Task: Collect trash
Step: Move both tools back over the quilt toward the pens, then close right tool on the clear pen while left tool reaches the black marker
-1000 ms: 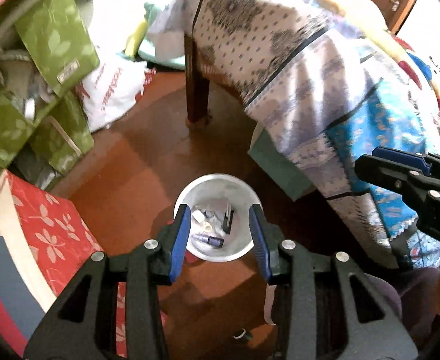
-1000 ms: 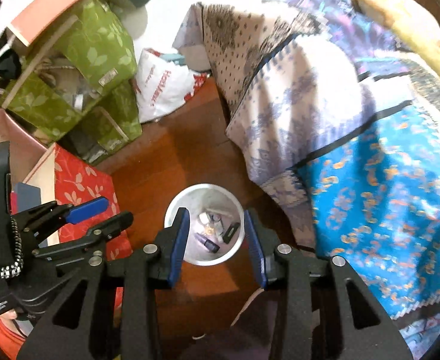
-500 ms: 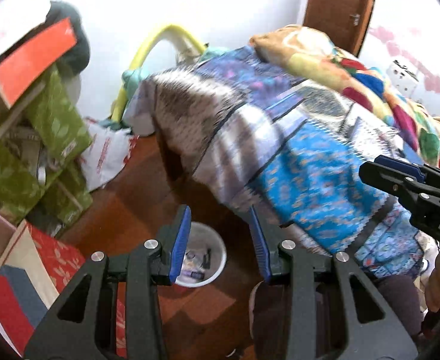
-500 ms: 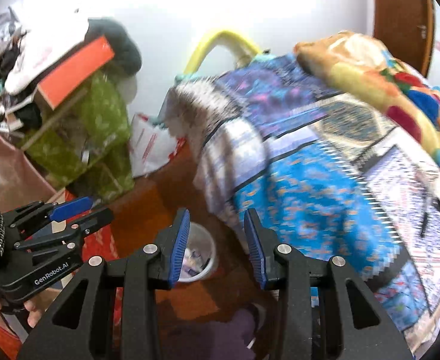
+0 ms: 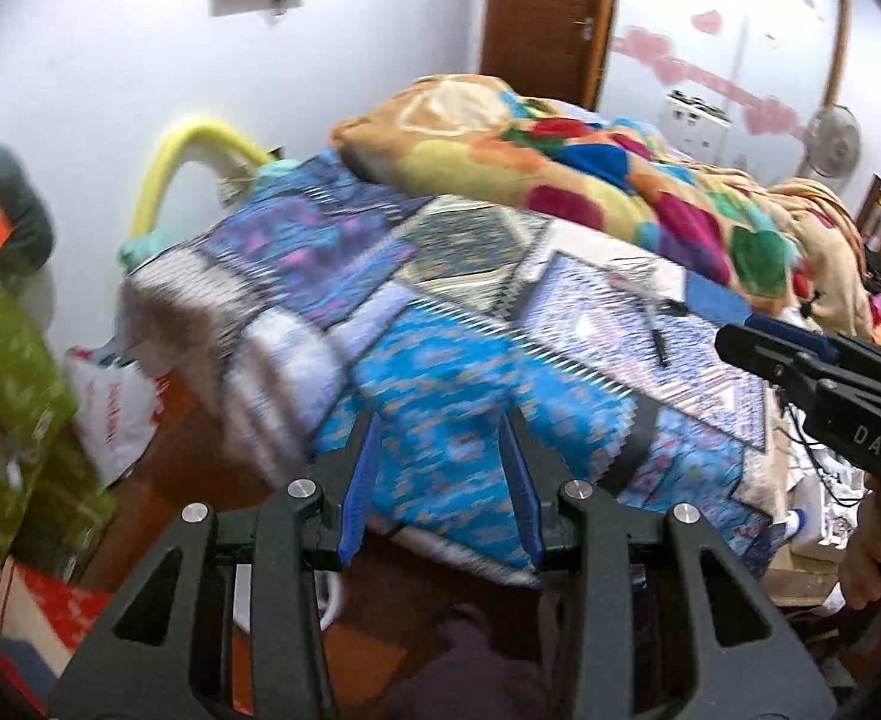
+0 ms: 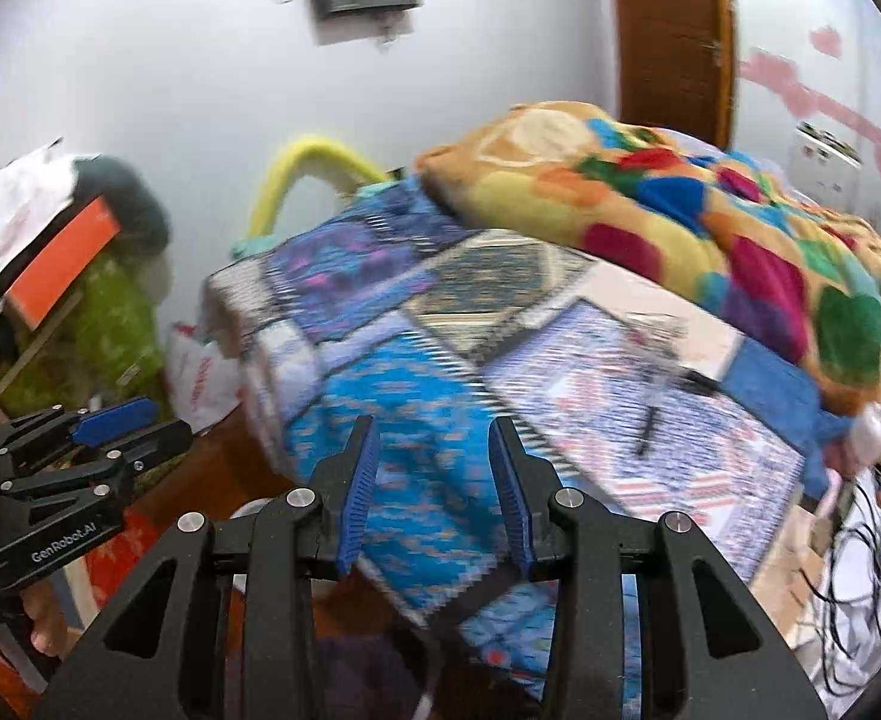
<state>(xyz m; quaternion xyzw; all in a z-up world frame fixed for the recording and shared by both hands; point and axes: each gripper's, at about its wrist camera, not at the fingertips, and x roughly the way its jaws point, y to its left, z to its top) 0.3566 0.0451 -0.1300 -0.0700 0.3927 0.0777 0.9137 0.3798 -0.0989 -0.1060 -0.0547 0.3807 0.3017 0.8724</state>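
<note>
My left gripper (image 5: pixel 443 450) is open and empty, raised in front of the bed's patterned blue cover (image 5: pixel 452 360). My right gripper (image 6: pixel 431 456) is open and empty, also facing the bed cover (image 6: pixel 440 408). A dark pen-like item (image 5: pixel 656 342) lies on the cover; it also shows in the right wrist view (image 6: pixel 650 426). Only a sliver of the white trash bin's rim (image 5: pixel 335 597) shows behind the left fingers. The right gripper appears at the right edge of the left wrist view (image 5: pixel 800 360), and the left gripper at the left edge of the right wrist view (image 6: pixel 110 438).
A multicoloured blanket (image 5: pixel 590 180) is heaped on the far side of the bed. Green boxes (image 5: pixel 14 420) and a white plastic bag (image 5: pixel 116 414) stand on the floor at left. Cables and white items (image 6: pixel 860 570) lie at right. A wooden door (image 5: pixel 548 18) is behind.
Both grippers have tilted up from looking down into the white bin to facing the bed top. The bin has dropped almost out of view. Both grippers stayed open.
</note>
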